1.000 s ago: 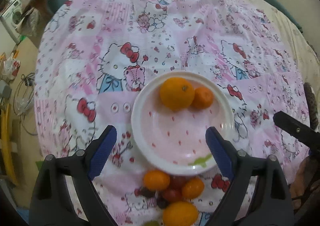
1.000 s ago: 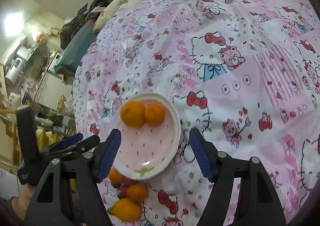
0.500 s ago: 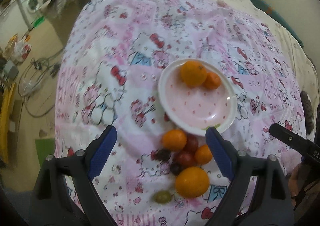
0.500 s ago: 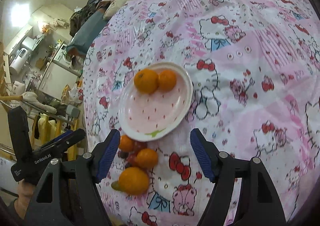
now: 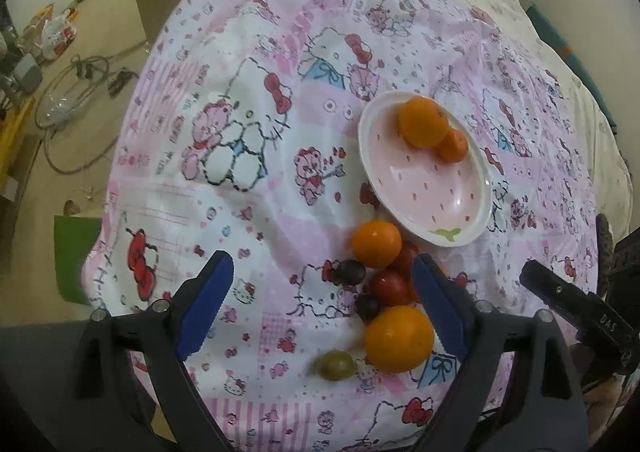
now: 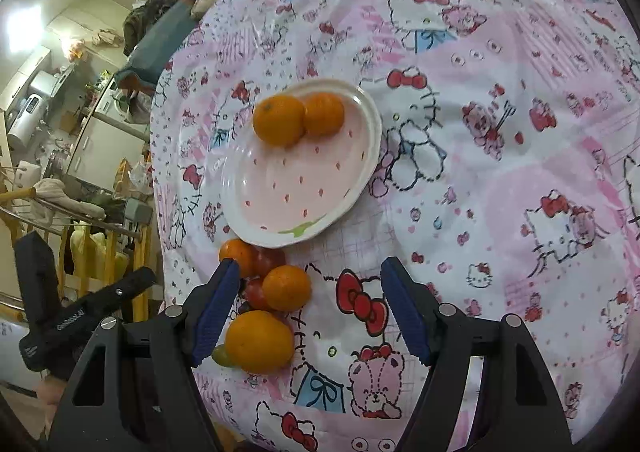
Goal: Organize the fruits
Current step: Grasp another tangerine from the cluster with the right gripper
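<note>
A pink strawberry-pattern plate (image 5: pixel 448 207) (image 6: pixel 280 195) holds a large orange (image 5: pixel 423 122) (image 6: pixel 279 119) and a small mandarin (image 5: pixel 453 145) (image 6: pixel 324 113). In front of it a loose pile lies on the cloth: an orange (image 5: pixel 377 244), a big orange (image 5: pixel 399 339) (image 6: pixel 259 342), another orange (image 6: pixel 286 288), red tomatoes (image 5: pixel 389 287), dark grapes (image 5: pixel 349 272) and a green grape (image 5: pixel 335 364). My left gripper (image 5: pixel 322 304) is open and empty, left of the pile. My right gripper (image 6: pixel 310 310) is open and empty, with the pile at its left finger.
The Hello Kitty cloth (image 5: pixel 240 139) covers a round table whose edge drops off at the left. Cables and a green item (image 5: pixel 72 252) lie on the floor. The right gripper (image 5: pixel 576 304) shows at the left wrist view's right edge.
Both grippers have pulled back and away from the plate. The left view has swung left, so the plate now sits to the right. Nothing was grasped.
</note>
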### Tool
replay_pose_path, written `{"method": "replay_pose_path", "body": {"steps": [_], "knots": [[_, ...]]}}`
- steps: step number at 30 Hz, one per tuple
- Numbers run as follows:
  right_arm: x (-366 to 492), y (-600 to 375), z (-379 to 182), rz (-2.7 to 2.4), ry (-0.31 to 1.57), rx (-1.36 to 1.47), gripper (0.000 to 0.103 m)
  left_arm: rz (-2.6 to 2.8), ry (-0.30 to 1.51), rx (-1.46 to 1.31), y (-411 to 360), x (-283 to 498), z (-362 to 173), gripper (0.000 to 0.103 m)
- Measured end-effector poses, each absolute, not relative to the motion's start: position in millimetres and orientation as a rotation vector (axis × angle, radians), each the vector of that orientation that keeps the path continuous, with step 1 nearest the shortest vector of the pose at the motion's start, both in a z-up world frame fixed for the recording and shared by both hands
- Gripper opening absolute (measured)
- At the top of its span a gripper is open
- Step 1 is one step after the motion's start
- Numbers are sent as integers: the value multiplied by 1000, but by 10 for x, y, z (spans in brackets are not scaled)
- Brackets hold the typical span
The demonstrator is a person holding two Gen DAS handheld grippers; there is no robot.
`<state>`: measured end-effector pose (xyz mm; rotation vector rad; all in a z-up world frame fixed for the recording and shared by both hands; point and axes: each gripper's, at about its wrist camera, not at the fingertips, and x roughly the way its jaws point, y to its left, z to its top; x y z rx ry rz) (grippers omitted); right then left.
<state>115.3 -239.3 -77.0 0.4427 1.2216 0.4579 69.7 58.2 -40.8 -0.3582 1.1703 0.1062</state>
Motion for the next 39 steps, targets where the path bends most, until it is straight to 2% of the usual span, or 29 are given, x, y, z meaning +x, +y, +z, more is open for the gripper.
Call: {"method": "replay_pose_path", "body": {"steps": [8, 9, 17, 23, 25, 27, 39], "knots": [[1220, -2143, -1056, 533, 1329, 481, 73, 147, 1175, -389, 693, 684, -440, 89], [1235, -2088, -1099, 547, 1346, 481, 68, 149, 1174, -391, 697, 685, -441, 89], [1272, -1700, -1394, 568, 1448, 385, 55, 156, 1182, -385, 707, 703, -464, 89], [1231, -1590, -1443, 549, 1436, 310, 53, 170, 1194, -365, 703, 728, -516, 89], [1235, -1607, -1440, 537, 1432, 300, 46, 172, 1196, -358, 689, 735, -527, 89], [1231, -1630, -1427, 541, 1421, 306, 44, 167, 1202, -353, 670, 744, -544, 89], [1209, -1903, -966, 542, 1278, 400, 44, 170, 1264, -271, 586, 786, -720, 88]]}}
